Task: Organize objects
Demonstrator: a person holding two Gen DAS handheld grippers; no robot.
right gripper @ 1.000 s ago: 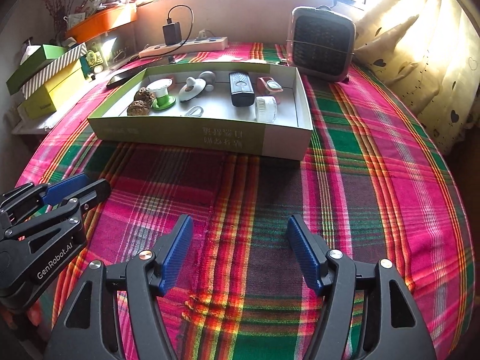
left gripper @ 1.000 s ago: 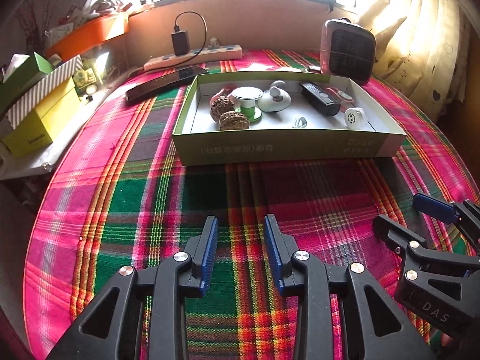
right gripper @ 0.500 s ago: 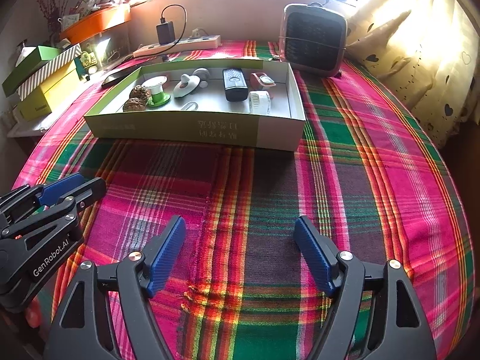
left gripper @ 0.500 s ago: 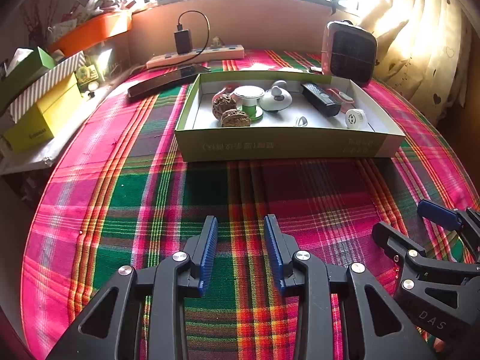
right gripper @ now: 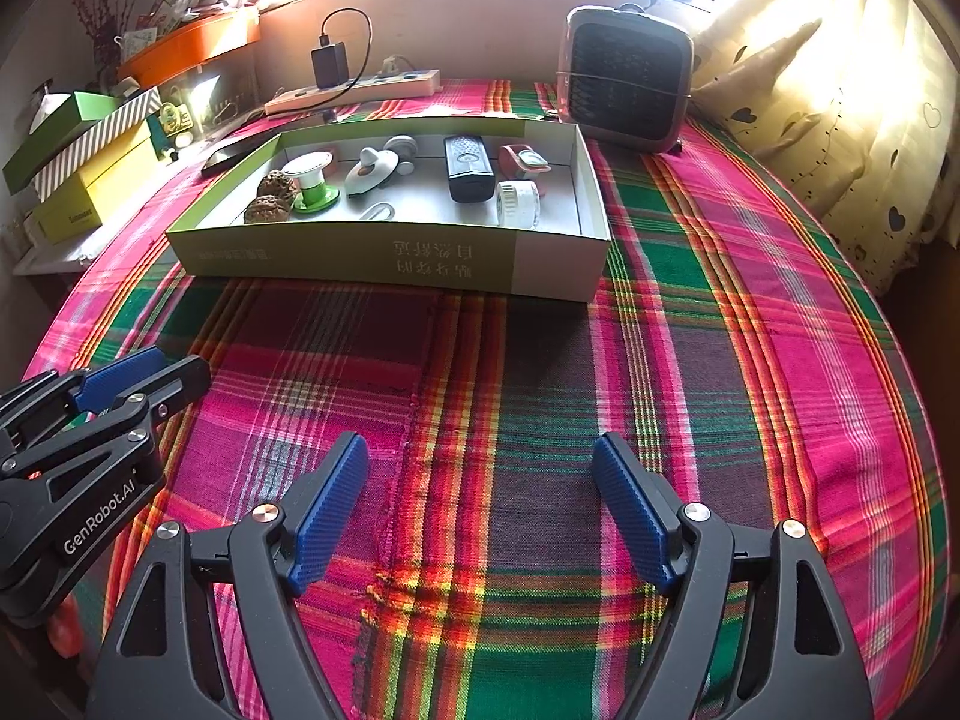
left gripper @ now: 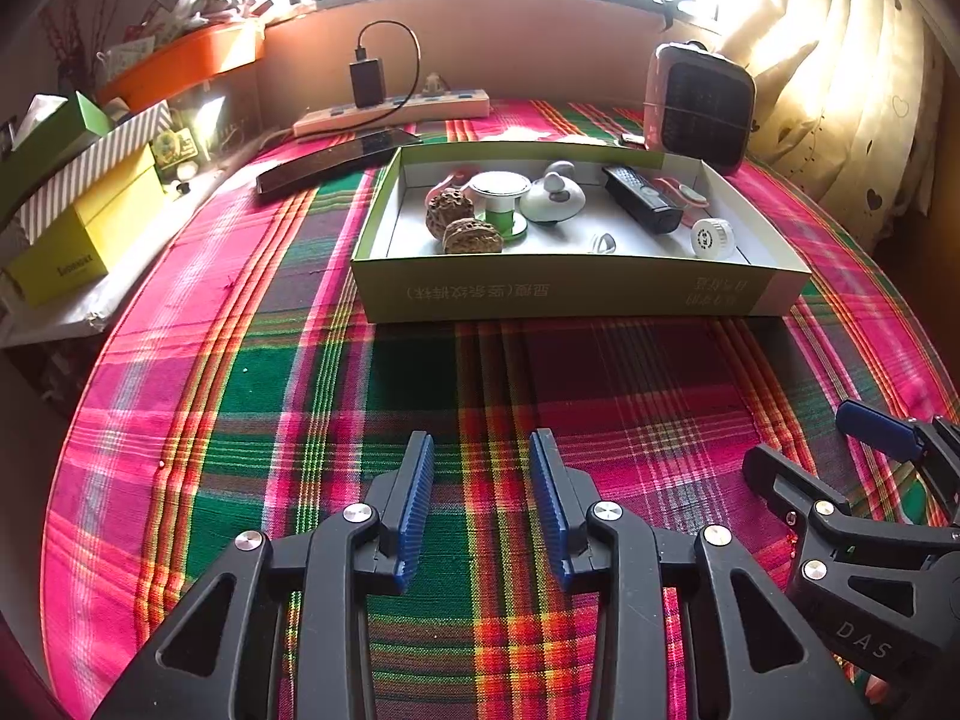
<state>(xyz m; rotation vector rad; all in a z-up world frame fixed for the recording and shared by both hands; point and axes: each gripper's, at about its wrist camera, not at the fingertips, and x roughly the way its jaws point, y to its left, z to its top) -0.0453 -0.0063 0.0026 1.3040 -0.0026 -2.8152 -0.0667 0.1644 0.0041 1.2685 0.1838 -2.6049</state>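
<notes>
A shallow green cardboard box (left gripper: 570,294) (right gripper: 384,258) sits on the plaid cloth ahead of both grippers. Inside it lie two brown walnuts (left gripper: 462,225) (right gripper: 270,198), a green-and-white spool (left gripper: 501,198) (right gripper: 312,180), a white lid (left gripper: 552,198), a black remote (left gripper: 642,198) (right gripper: 468,168), a white roll (left gripper: 711,237) (right gripper: 519,201) and a small clip (right gripper: 378,211). My left gripper (left gripper: 483,450) is open with a narrow gap and empty, low over the cloth. My right gripper (right gripper: 480,453) is wide open and empty, beside the left one (right gripper: 144,372).
A small heater (left gripper: 699,102) (right gripper: 624,84) stands behind the box at the right. A power strip with a charger (left gripper: 390,105) and a dark phone (left gripper: 336,159) lie at the back. Stacked boxes (left gripper: 84,204) stand left; curtain (right gripper: 840,90) hangs right.
Both grippers have drawn back slightly from the box, and the right gripper's jaws have spread a little wider. Nothing in the box has moved.
</notes>
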